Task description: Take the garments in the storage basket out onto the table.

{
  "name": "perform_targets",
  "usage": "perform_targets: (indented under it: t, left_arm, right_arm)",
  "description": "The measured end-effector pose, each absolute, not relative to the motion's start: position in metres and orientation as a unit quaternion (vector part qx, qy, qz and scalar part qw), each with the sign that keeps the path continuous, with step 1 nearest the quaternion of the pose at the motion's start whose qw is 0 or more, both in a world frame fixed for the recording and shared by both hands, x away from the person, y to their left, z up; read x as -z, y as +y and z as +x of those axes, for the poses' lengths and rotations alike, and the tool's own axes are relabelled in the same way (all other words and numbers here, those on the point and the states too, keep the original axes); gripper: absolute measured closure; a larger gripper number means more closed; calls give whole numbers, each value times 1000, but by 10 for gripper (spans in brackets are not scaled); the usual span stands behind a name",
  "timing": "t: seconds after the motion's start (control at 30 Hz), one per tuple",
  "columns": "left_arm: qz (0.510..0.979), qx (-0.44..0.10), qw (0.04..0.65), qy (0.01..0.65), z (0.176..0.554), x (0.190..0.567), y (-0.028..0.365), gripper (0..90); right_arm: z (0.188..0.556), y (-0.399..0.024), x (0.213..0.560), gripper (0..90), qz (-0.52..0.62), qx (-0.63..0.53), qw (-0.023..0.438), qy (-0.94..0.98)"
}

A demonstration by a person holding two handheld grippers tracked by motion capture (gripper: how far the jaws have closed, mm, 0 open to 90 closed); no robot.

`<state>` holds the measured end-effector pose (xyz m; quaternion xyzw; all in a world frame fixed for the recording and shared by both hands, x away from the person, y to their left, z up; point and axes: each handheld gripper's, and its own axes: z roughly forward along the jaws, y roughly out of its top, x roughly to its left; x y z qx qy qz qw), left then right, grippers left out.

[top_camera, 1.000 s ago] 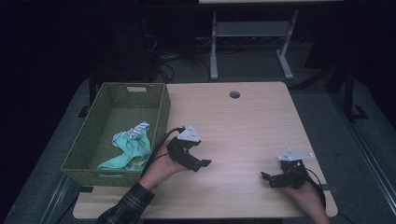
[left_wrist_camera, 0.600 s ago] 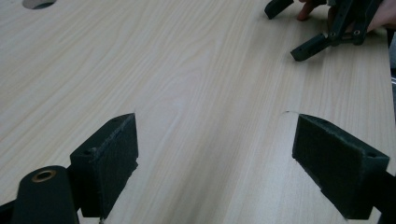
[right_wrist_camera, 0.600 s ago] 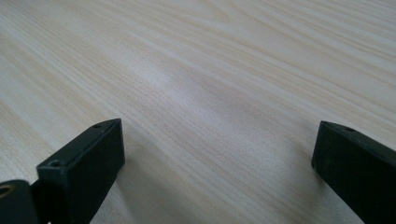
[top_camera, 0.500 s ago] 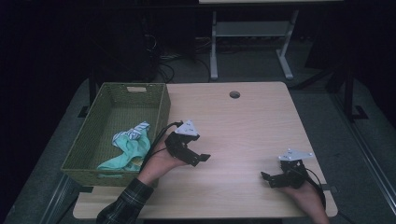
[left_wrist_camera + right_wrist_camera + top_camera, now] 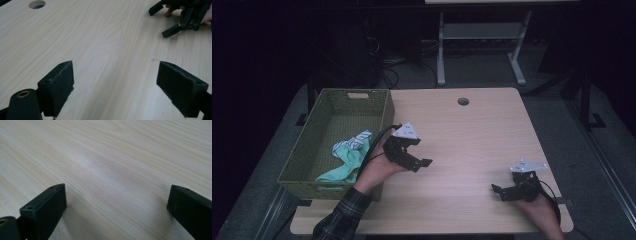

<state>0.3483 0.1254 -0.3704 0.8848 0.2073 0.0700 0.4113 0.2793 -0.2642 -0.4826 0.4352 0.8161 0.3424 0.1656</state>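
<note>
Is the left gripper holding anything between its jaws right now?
No, the left gripper stands open, with bare wooden table showing between its two black jaws.

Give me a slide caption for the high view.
Both tools, left tool and right tool, open over the table; cloth in green basket.

My left gripper (image 5: 421, 162) was black, grey-plated, black-cabled; my right gripper (image 5: 501, 192) matched; my sleeve (image 5: 339, 217) was plaid.
</note>
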Motion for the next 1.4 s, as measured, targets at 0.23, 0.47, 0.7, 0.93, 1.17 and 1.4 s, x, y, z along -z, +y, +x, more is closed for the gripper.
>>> perform_targets:
  t: [0.23,0.47,0.7,0.93,1.17,1.4]
  left_arm:
    - [882,-66,415,212,348,364,133,141]
    - [879,-74,417,218,349,358,141,141]
    - [880,-81,411,226,351,355,151,142]
    - [879,-82,407,234,352,354,162,145]
    - [875,-85,407,247,354,352,174,145]
    - [873,-97,400,262,356,349,190,146]
  right_arm:
    - [279,-264,483,21,435,-342,165,816]
    - [279,-264,483,21,436,-343,165,816]
    - [279,-264,483,21,436,-343,165,816]
    - [279,-264,483,21,436,-343,165,816]
    - [279,-264,483,21,436,-343,165,816]
    - [279,-264,483,21,436,-343,165,816]
